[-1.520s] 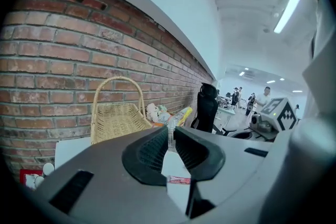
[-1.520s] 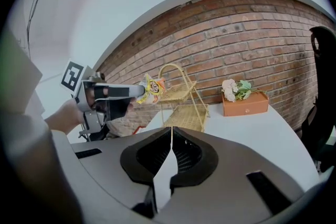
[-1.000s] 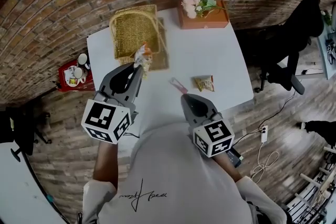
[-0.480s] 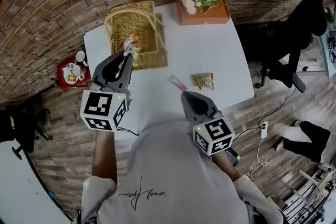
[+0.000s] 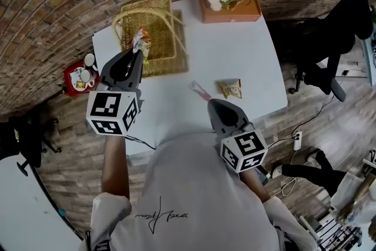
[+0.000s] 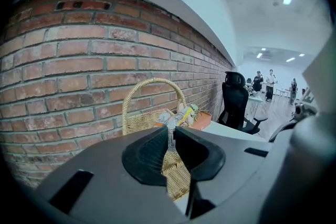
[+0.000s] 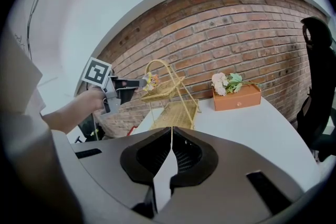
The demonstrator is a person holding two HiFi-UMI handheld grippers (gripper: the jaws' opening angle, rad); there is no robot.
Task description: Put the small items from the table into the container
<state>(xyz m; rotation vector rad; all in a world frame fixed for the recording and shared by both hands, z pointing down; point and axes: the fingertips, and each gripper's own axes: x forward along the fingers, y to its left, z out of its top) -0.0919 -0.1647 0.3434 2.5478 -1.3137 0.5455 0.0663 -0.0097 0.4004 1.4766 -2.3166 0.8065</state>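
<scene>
Left gripper [image 5: 138, 51], head view: the jaws pinch a snack packet [image 5: 141, 39] over the near left rim of the wicker basket [image 5: 155, 38], which stands at the far left of the white table [image 5: 235, 50]. The right gripper [image 5: 212, 103] hovers over the near table edge. A second snack packet [image 5: 230, 88] and a pink item [image 5: 200, 91] lie just beyond it, close together but apart. Open tabletop runs from them to the flower box [image 5: 232, 10] at the far edge. Each gripper cube carries square black-and-white markers. The cursive print on the shirt [image 5: 161, 216] and any packet brand cannot be read.

Left gripper view: the jaws clamp the packet's clear seam. The basket handle [image 6: 152, 84] arches just beyond, before the brick wall [image 6: 79, 60]. Only this view shows people [image 6: 264, 81] far off past an office chair [image 6: 234, 102].

Right gripper view: the jaws are pressed together with nothing between them. Only this view shows the left gripper from the side, with the packet level with the basket's top.
</scene>
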